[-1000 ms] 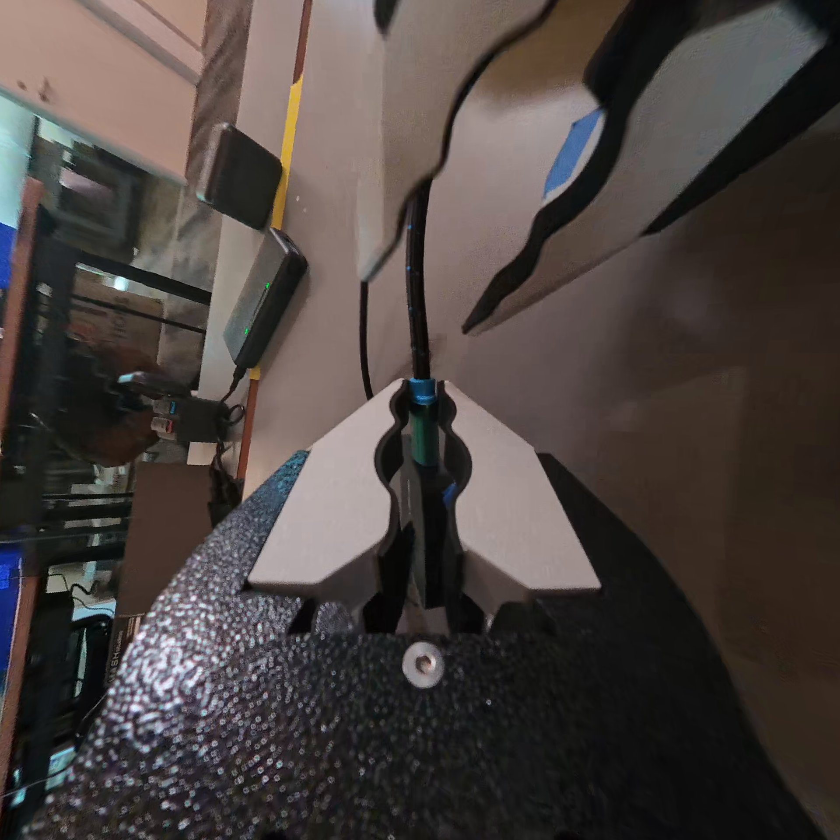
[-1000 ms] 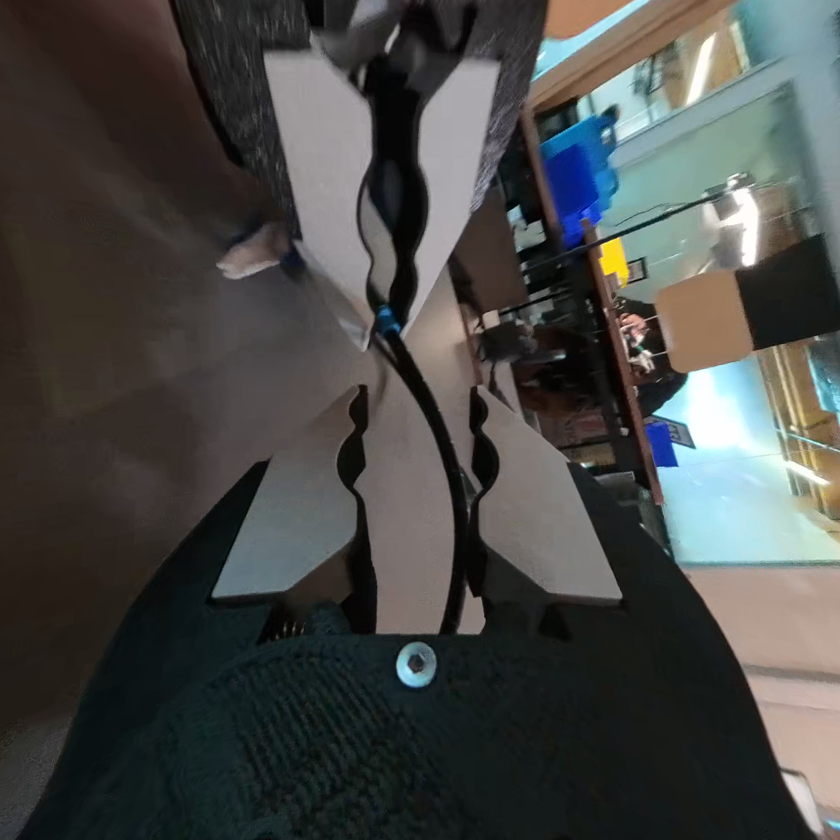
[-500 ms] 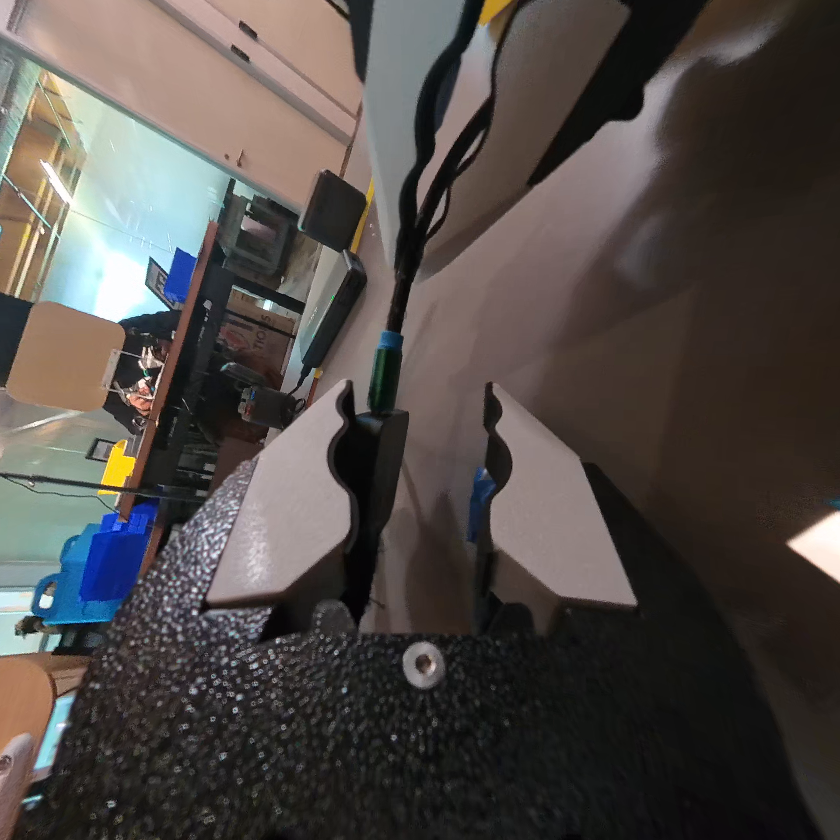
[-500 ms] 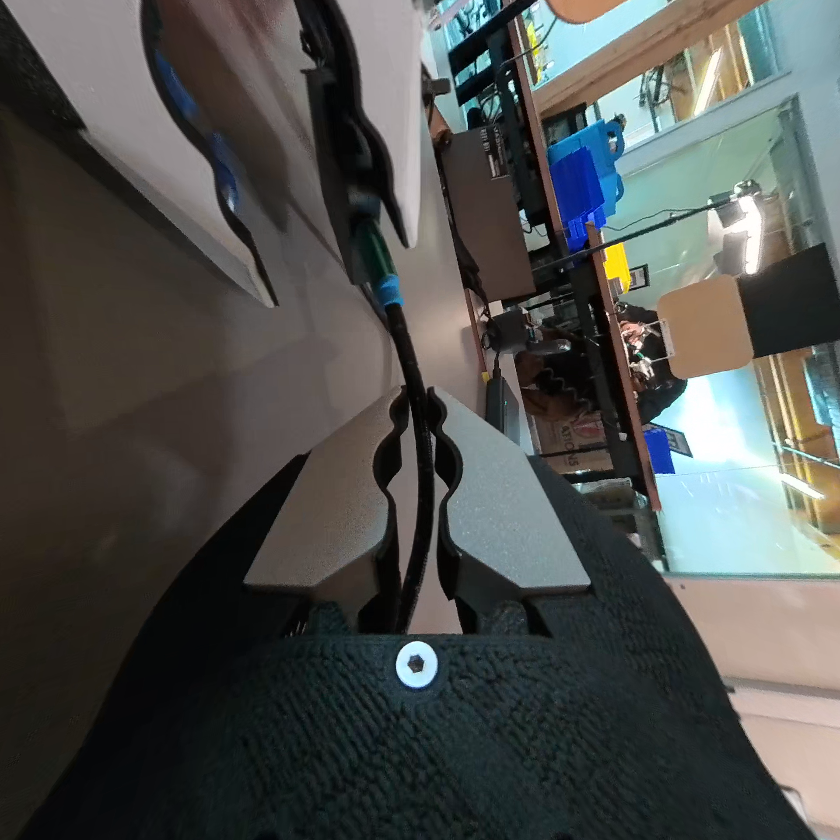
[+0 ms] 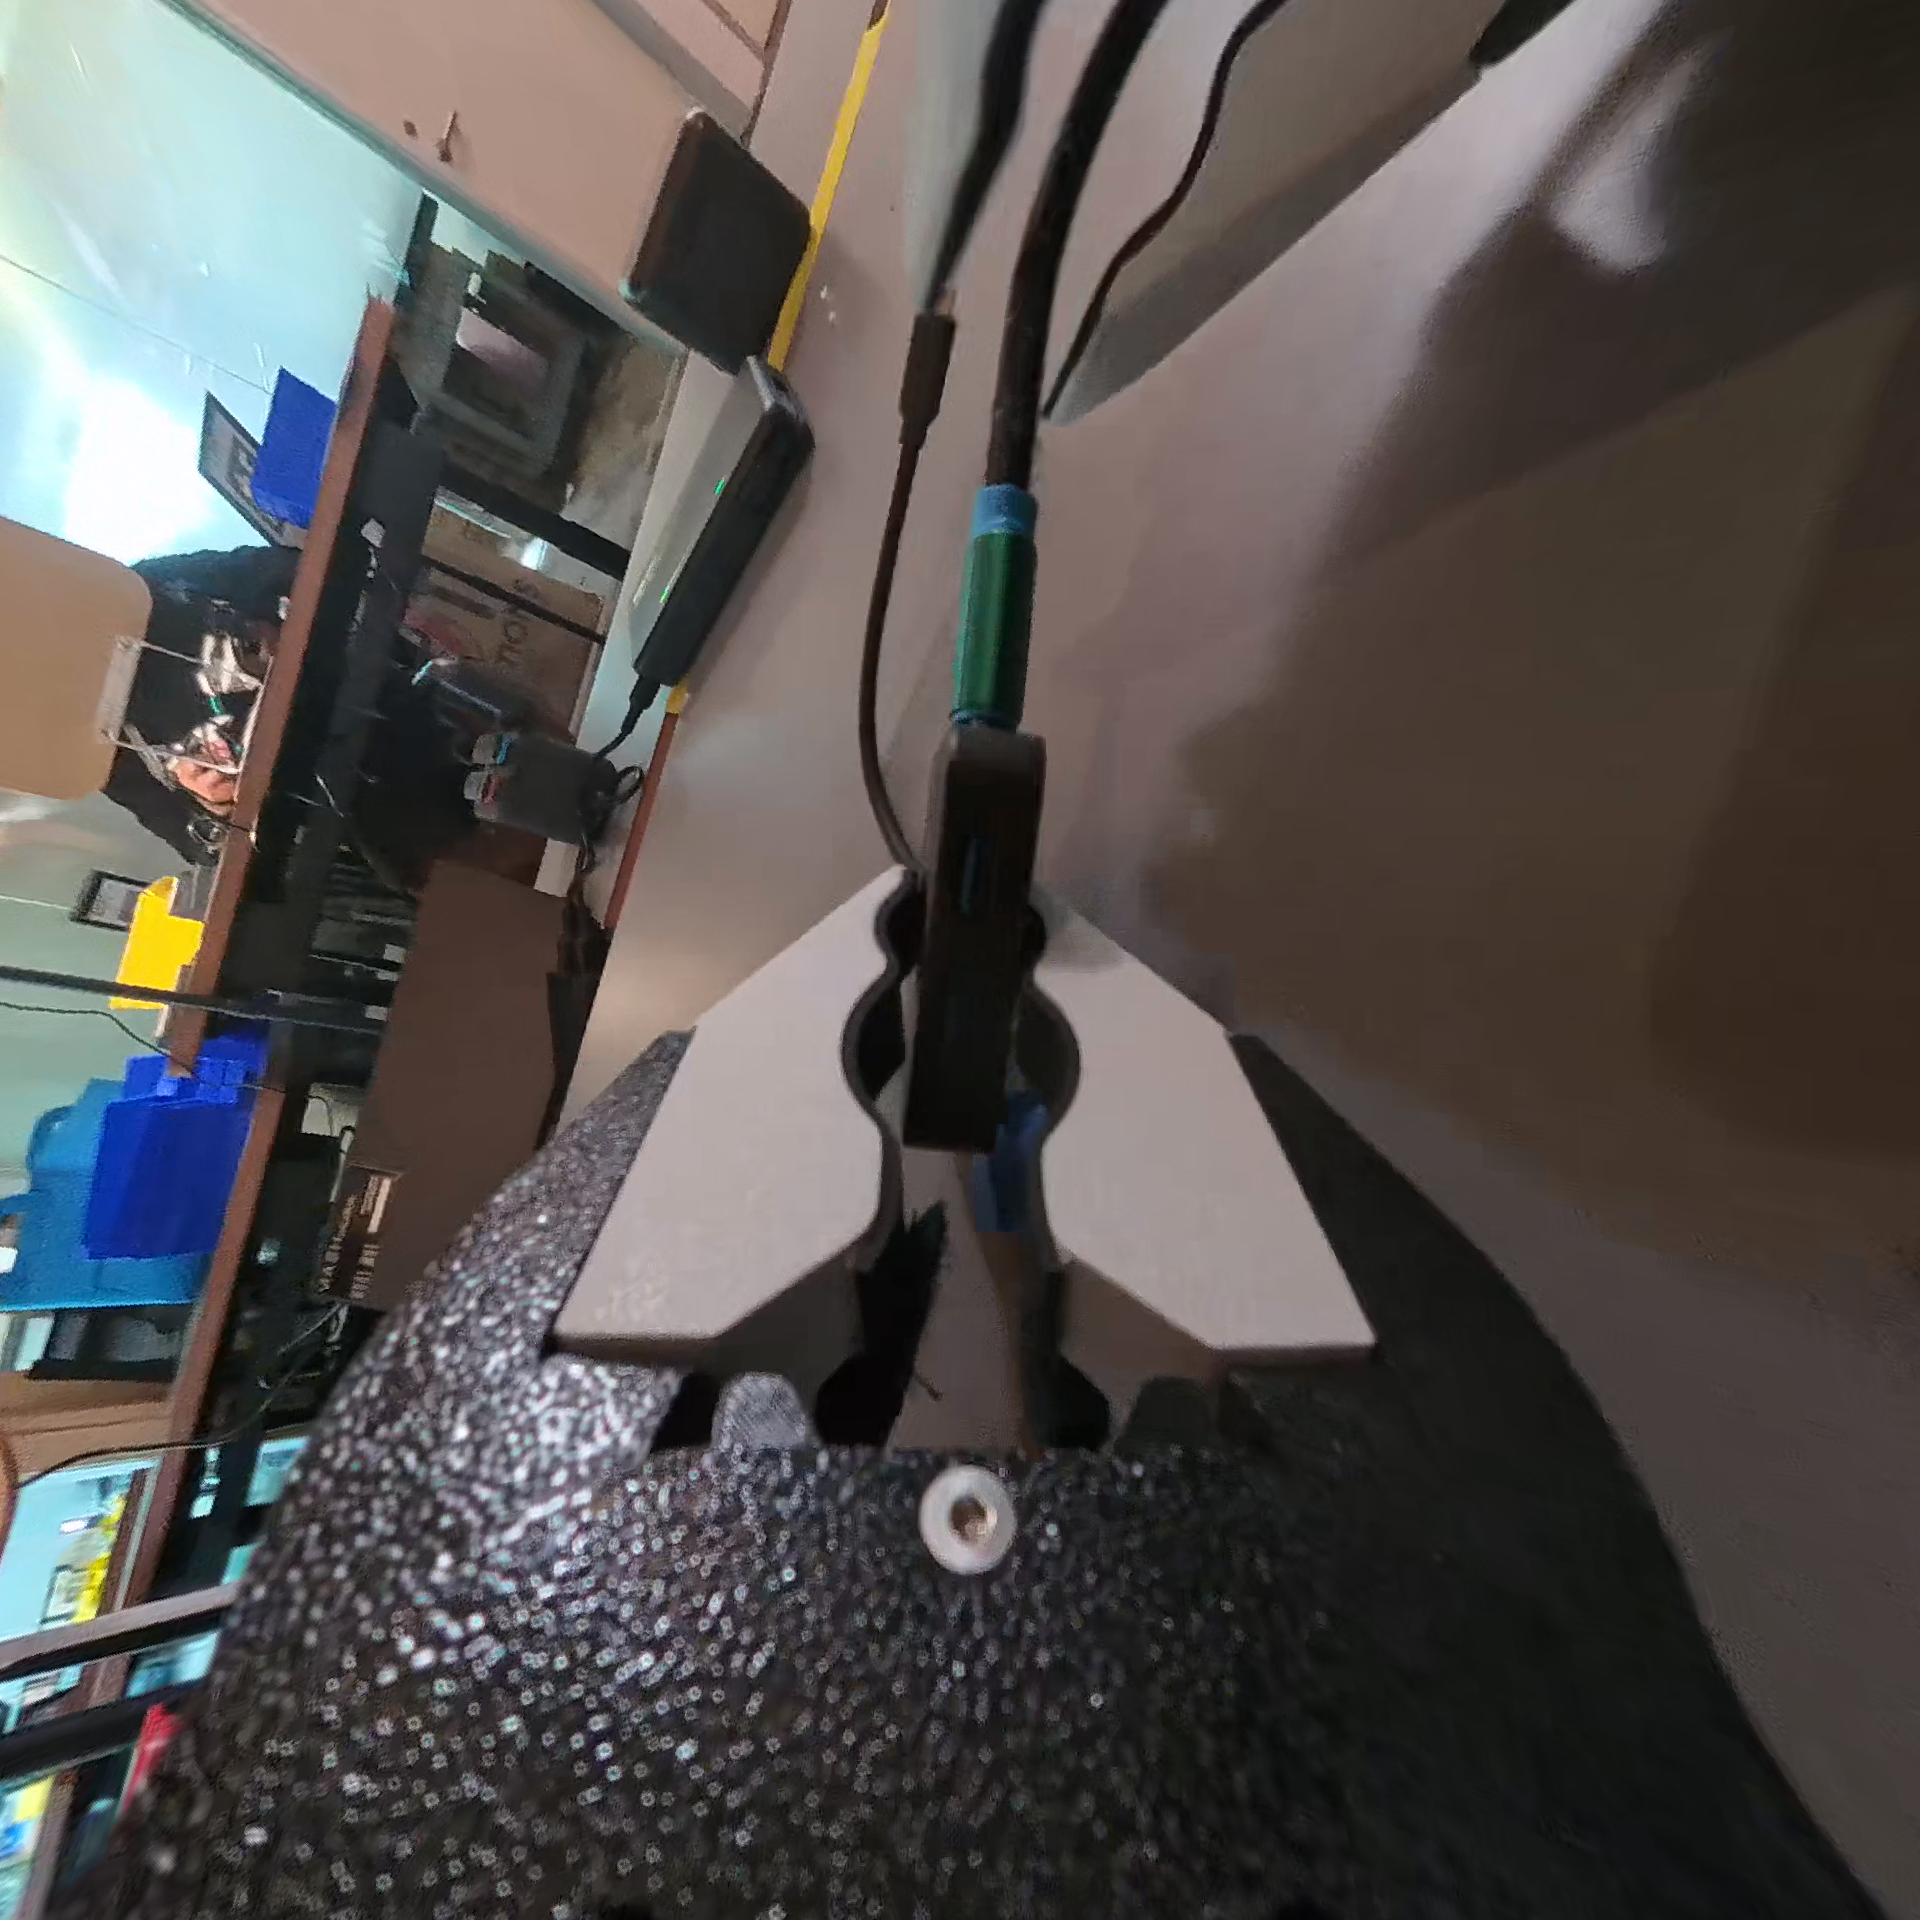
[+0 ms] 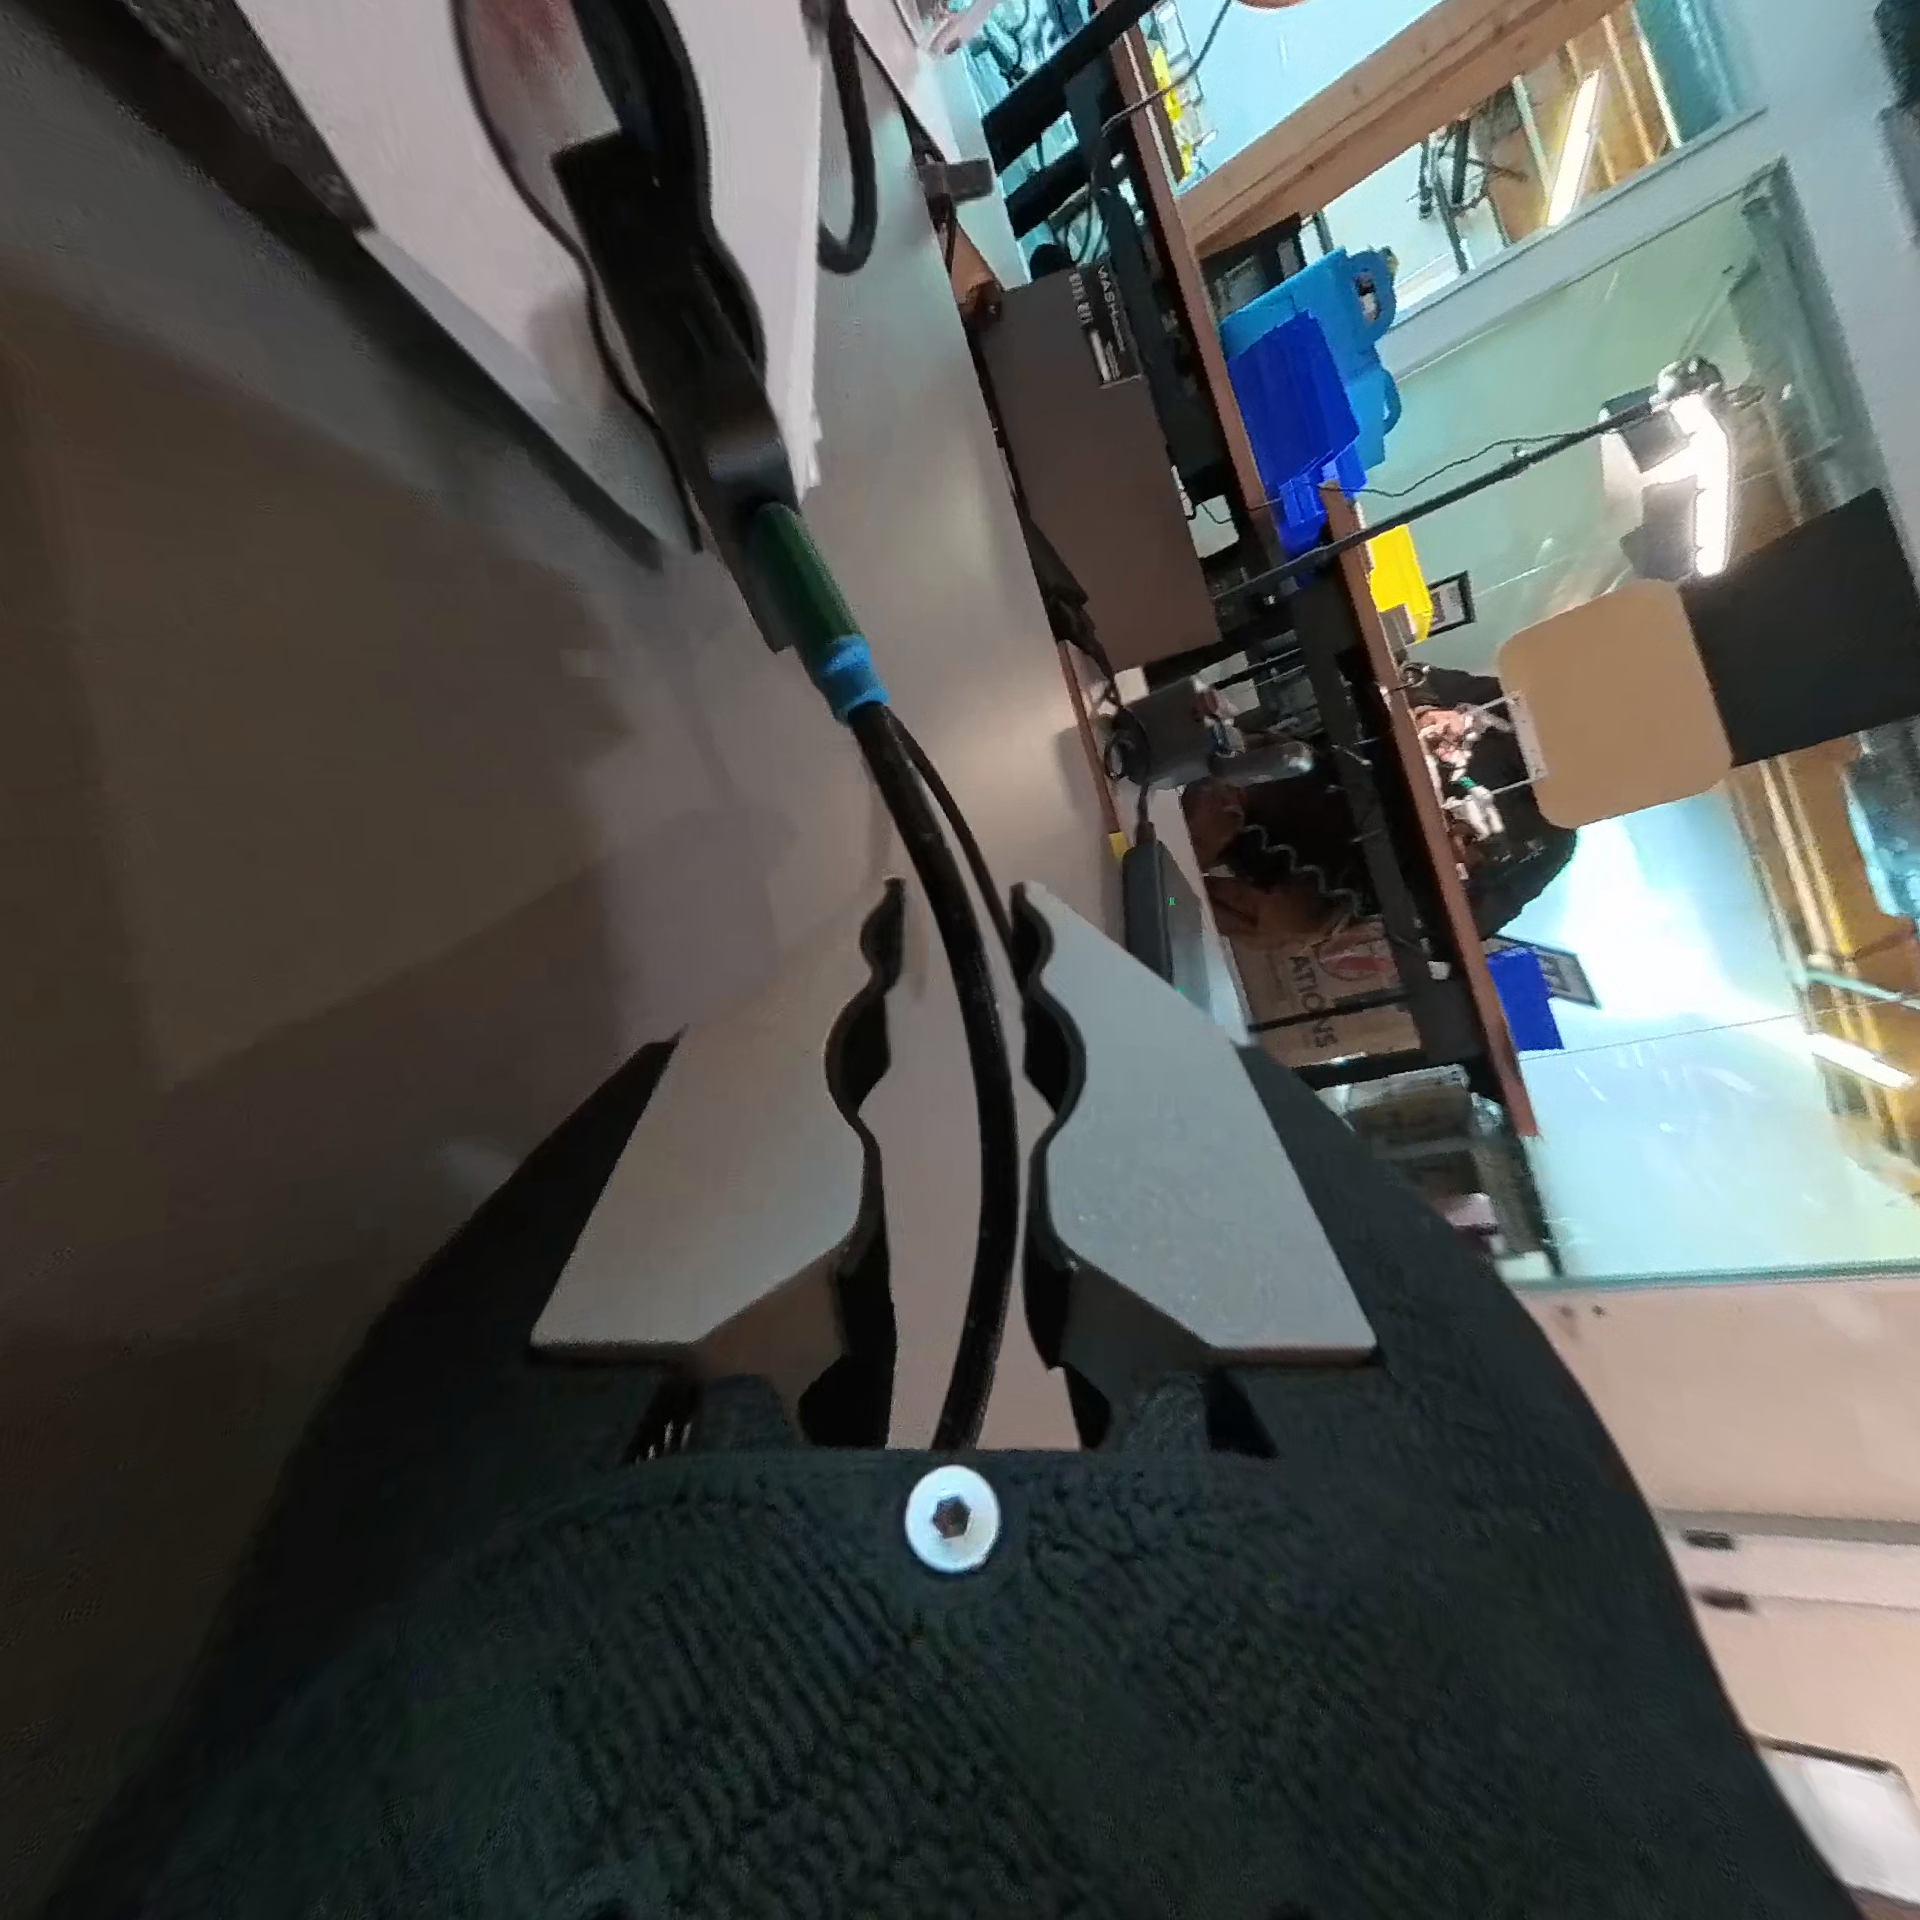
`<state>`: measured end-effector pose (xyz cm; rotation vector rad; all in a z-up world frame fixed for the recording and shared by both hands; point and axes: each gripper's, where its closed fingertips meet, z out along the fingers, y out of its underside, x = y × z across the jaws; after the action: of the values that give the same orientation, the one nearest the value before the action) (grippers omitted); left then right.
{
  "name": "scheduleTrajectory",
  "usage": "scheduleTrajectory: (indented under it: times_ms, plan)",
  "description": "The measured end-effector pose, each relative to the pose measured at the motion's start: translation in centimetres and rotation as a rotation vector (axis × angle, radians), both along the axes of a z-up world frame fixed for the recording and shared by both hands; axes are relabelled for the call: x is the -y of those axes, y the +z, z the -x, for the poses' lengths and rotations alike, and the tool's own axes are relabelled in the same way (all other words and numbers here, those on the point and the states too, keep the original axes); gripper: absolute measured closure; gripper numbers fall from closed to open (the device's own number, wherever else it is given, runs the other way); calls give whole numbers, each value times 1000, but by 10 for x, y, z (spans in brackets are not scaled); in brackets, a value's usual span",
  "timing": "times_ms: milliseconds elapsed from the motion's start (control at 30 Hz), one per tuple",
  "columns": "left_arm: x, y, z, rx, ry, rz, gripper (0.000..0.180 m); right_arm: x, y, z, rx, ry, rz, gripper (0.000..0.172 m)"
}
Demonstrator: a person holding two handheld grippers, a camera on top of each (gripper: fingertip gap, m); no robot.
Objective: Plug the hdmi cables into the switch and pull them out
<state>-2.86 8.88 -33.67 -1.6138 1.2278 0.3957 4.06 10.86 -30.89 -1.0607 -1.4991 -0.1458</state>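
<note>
two grippers (image 5: 971,904) (image 6: 956,914), one hdmi plug (image 5: 977,935), two black cables (image 6: 977,1039), one power bank (image 5: 717,540)

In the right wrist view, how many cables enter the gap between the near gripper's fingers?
2. A thick black cable runs along the gap; a thinner dark cable lies beside it, nearer the right finger. More may be hidden behind them.
</note>
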Motion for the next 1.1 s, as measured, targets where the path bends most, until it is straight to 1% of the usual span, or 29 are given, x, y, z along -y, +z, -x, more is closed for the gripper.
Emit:
scheduleTrajectory:
  times_ms: [33,67,200,333,400,467,600,667,767,833,1033,1100]
  plan:
    - [0,0,0,-11,2,-6,168,4,3,4,8,15,-27,145]
    - [0,-1,1,-26,2,-11,168,9,5,10,22,38,-51,140]
    - [1,-3,3,-65,-2,-31,169,22,-7,32,126,77,-141,136]
    - [1,-4,3,-84,-10,-43,168,27,-10,48,120,71,-232,141]
    - [1,-4,3,-83,-12,-48,168,24,-7,50,114,47,-285,147]
    - [1,-3,3,-85,-16,-54,168,23,-6,51,91,32,-299,153]
    - [1,-4,3,-124,-11,-74,169,20,-6,52,112,0,-360,155]
    - [1,-4,1,-124,-16,-82,169,20,-7,51,117,-10,-344,155]
    - [2,-4,-5,-138,-45,-100,164,21,-7,51,128,-12,-369,155]
    - [1,-2,-3,-177,-37,-131,169,22,-8,52,132,-16,-386,155]
    - [2,-2,-3,-226,-42,-149,170,24,-7,52,172,-31,-459,156]
    - [2,0,-3,-252,-37,-168,169,25,-4,51,171,-41,-487,153]
